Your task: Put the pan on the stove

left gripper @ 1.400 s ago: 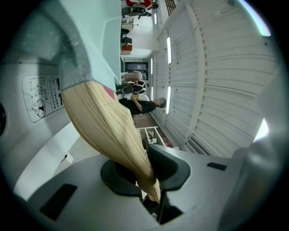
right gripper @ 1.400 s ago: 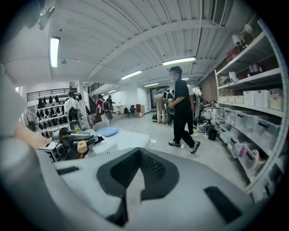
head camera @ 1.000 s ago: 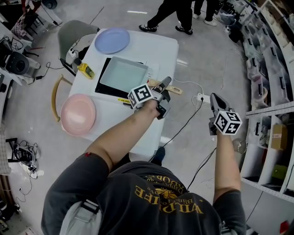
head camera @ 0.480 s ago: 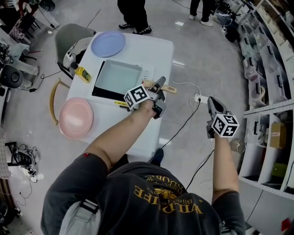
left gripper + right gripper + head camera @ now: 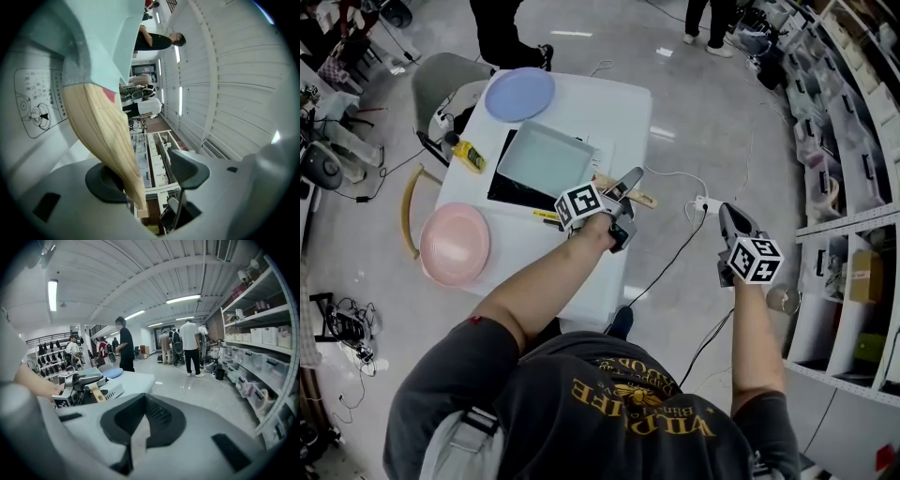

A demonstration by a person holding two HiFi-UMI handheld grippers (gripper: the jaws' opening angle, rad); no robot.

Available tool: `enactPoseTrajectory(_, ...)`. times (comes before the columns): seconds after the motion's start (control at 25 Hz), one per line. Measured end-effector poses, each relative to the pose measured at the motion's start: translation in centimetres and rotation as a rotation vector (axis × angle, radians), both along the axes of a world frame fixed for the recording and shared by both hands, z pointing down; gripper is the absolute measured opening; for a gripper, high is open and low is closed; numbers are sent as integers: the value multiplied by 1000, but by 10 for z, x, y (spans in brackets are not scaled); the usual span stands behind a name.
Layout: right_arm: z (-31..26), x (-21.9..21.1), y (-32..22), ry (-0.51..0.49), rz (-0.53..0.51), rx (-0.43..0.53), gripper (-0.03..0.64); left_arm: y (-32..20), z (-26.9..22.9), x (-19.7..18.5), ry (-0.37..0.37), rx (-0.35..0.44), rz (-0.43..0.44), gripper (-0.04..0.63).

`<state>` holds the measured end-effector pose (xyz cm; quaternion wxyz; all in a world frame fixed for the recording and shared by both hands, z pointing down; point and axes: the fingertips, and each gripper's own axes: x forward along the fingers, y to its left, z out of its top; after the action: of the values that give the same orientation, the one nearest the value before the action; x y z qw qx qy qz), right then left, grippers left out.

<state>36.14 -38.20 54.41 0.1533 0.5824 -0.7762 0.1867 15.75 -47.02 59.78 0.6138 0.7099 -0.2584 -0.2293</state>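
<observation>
Your left tool [image 5: 147, 176]: jaws just opened wide, wooden handle [image 5: 101, 136] of pan [image 5: 544, 157] unclamped between them. Your right tool [image 5: 140, 427]: jaws together, empty.

The square pale-green pan [image 5: 546, 157] is sat flat on the black stove [image 5: 500, 184] on the white table [image 5: 619, 103], its light wooden handle [image 5: 645, 198] stuck out rightward past the edge.

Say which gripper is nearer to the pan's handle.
Left. The left gripper has just opened its jaws around the handle; the right gripper hangs off the table, over the floor.
</observation>
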Motion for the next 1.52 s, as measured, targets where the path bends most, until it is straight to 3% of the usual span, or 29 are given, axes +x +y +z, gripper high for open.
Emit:
enactPoseTrajectory(0.16,-4,-4,-1,-1,-4,4,0,-3,-16,-5,66,12,-30,227)
enactPoseTrajectory(0.48,-12,-11,-7,5,-18,16,0,-18,-36,-24,145,29,-86,213)
enactPoseTrajectory(0.72,-15,-17,-9,6,-28,20,0,-22,-34,-41,138,31,-126,207)
enactPoseTrajectory(0.92,-15,-20,-9,5,-30,17,0,-16,-32,-35,129,38,-86,239)
enactPoseTrajectory(1.12,-12,-24,-8,3,-33,12,0,-3,-18,-28,84,22,-34,314)
enactPoseTrajectory(1.52,-4,-30,2,-5,-33,-8,0,54,1,-19,-112,63,183,324)
